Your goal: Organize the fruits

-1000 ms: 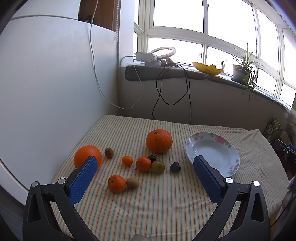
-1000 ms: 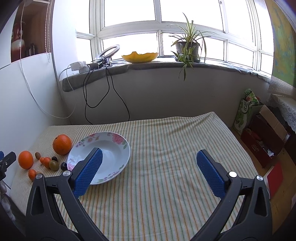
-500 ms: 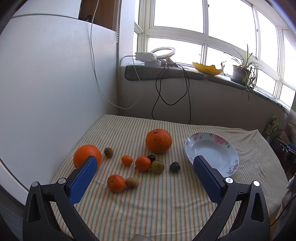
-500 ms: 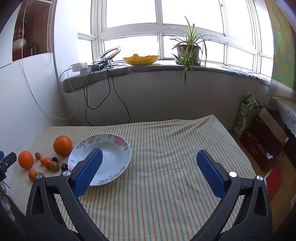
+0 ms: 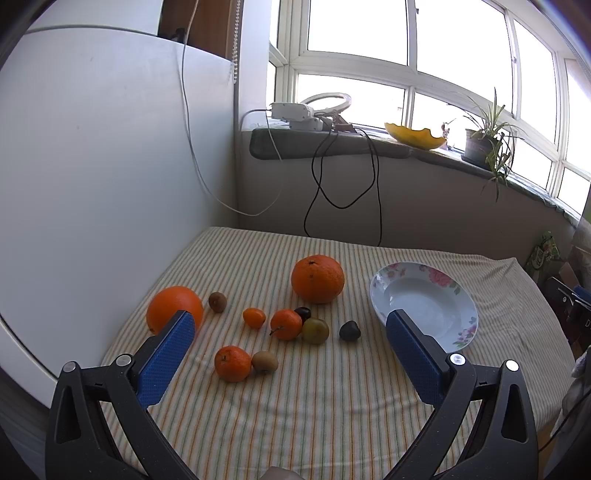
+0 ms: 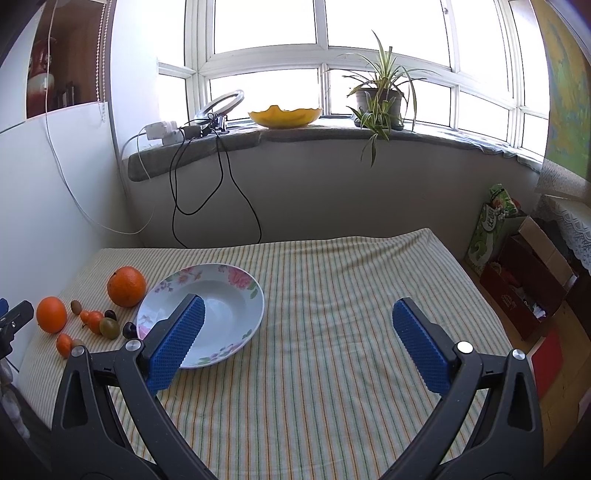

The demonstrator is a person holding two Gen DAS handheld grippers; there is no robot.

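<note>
Left wrist view: I see both grippers [image 5: 288, 332] [image 6: 299, 332] wide open, empty. Fruit [image 5: 286, 324] lies clustered left of the plate [image 5: 463, 319]; round pieces may roll off the cloth [image 5: 295, 413] if nudged.

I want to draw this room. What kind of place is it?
Probably a sunny room in someone's home: a big window with a potted plant on the sill, and a table with a striped cloth holding a flowered plate.
</note>
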